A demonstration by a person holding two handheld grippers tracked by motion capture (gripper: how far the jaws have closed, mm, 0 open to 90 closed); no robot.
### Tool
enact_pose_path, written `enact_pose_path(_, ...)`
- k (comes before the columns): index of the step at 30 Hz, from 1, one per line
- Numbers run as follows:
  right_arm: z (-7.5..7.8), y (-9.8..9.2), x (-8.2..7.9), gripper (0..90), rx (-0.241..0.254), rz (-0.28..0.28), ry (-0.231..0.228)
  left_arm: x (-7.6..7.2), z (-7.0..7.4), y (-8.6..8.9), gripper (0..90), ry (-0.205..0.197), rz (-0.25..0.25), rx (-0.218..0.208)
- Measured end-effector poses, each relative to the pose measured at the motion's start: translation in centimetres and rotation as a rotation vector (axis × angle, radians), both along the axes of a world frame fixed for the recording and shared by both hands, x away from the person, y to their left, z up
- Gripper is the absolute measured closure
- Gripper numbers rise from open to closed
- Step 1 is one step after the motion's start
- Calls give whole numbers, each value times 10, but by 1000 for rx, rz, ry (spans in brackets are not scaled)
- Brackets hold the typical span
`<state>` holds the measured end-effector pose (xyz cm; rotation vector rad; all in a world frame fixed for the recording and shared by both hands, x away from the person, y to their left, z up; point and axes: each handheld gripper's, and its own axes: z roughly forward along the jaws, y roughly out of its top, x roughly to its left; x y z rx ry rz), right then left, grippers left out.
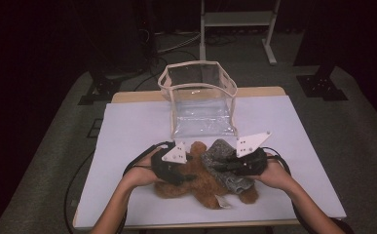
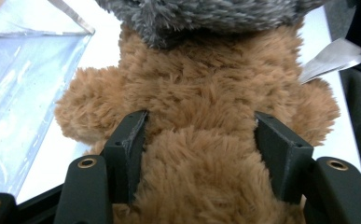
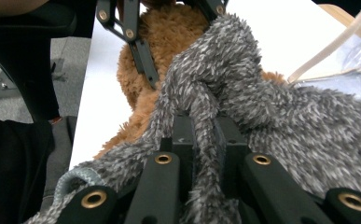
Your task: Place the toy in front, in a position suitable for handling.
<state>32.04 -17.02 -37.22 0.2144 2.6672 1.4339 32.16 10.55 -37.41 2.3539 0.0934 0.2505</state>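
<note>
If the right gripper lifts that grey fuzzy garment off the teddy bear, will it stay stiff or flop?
Probably flop: the grey garment already bunches into a soft fold between the right gripper jaws. It looks light. Its fuzzy pile may drag against the teddy bear, not slide.

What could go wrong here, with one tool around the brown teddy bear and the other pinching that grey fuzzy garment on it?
The right tool pinches only a thin fold of the grey fuzzy garment, so it may slip out.

The left tool straddles the brown teddy bear; if that hold is loose, a pull could drag the bear across the table.

The clear bag stands close behind and might get knocked over.
</note>
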Motion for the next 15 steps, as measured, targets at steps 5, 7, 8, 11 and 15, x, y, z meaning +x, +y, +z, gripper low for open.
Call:
enact_pose_path(5, -3, -4, 3, 807, -6, -5, -7, -3, 14, 20, 362, -7, 27, -48)
enact_pose_path(7, -4, -4, 4, 807, -6, -4, -6, -5, 16, 26, 358, -13, 34, -51)
enact_pose_path(8, -4, -5, 4, 808, -2, -7, -5, -6, 18, 31, 357, -16, 41, -58)
enact_pose_path(11, -5, -7, 6, 808, 4, -10, -2, -10, 21, 47, 350, -20, 55, -60)
enact_pose_path(15, -4, -8, 6, 809, 1, -14, -7, -16, 18, 69, 336, -21, 90, -39)
